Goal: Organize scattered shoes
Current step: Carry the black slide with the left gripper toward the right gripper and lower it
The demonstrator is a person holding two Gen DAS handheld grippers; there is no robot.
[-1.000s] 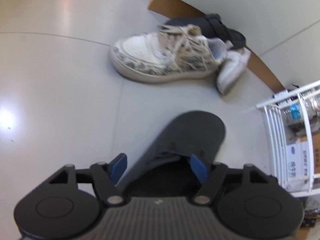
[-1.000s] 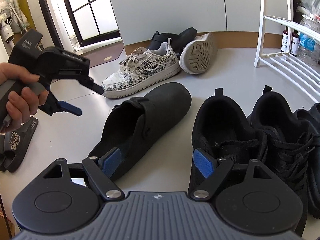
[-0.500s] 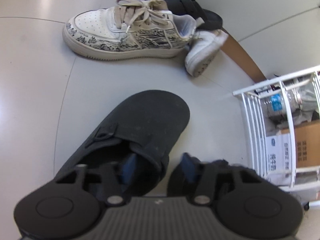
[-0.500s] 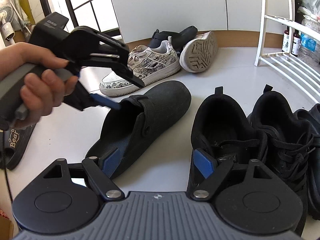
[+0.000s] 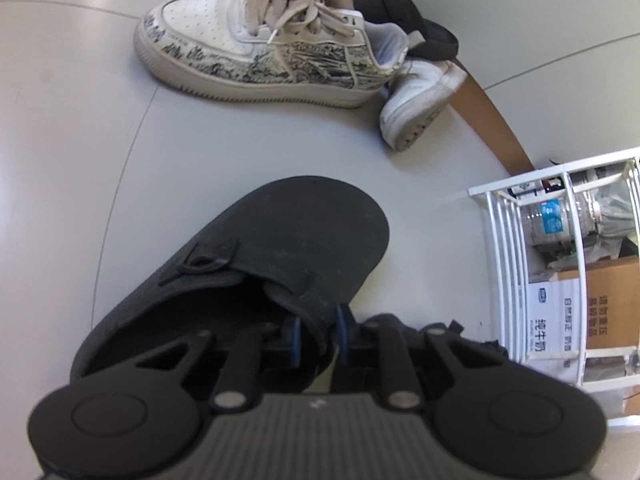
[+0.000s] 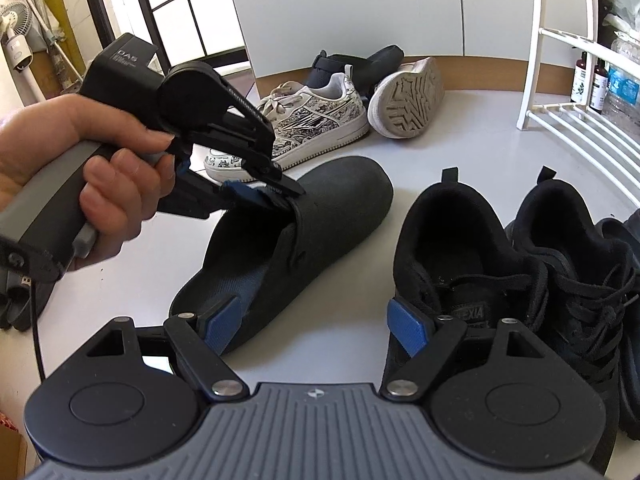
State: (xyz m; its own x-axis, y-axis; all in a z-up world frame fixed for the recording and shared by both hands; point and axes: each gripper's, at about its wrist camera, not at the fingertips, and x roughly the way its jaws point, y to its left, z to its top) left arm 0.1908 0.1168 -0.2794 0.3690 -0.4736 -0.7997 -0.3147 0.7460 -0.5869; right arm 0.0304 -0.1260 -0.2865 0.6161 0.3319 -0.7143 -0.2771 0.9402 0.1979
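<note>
Gripping the dark clog (image 6: pixel 316 216) by the edge of its upper, the left gripper (image 5: pixel 318 334) has just been closing, w/ that edge pinched between its blue fingers (image 5: pixel 294 336); a hand (image 6: pixel 76 168) holds the tool from the left of the right wrist view. The right gripper (image 6: pixel 316 322) hangs nearest the camera, fingers spread wide, nothing between them, over the floor (image 6: pixel 344 332) btwn the clog and the nearest black sneaker (image 6: pixel 452 264). The clog sits on the floor, toe pointing away, just beside that sneaker. Progress, as a guess: early-to-mid. Two black sneakers stand side by side at right, the second (image 6: pixel 576 264) touching the first, w/ a bit of another dark shoe at the frame edge, so a row looks started; the clog is only now grasped, not yet placed. Farther back, still scattered: 1 printed white sneaker (image 6: pixel 304 120) upright, 1 white sneaker (image 6: pixel 408 100) tipped so its sole shows, 1 dark strapped shoe (image 6: pixel 352 64) behind them by the wall. A sandal (image 6: pixel 14 304) lies far left. White rack (image 6: pixel 560 116) at right holds bottles. Count: 1 clog, 2 black sneakers, 2 white sneakers, 1 strapped shoe, at least 1 sandal.
</note>
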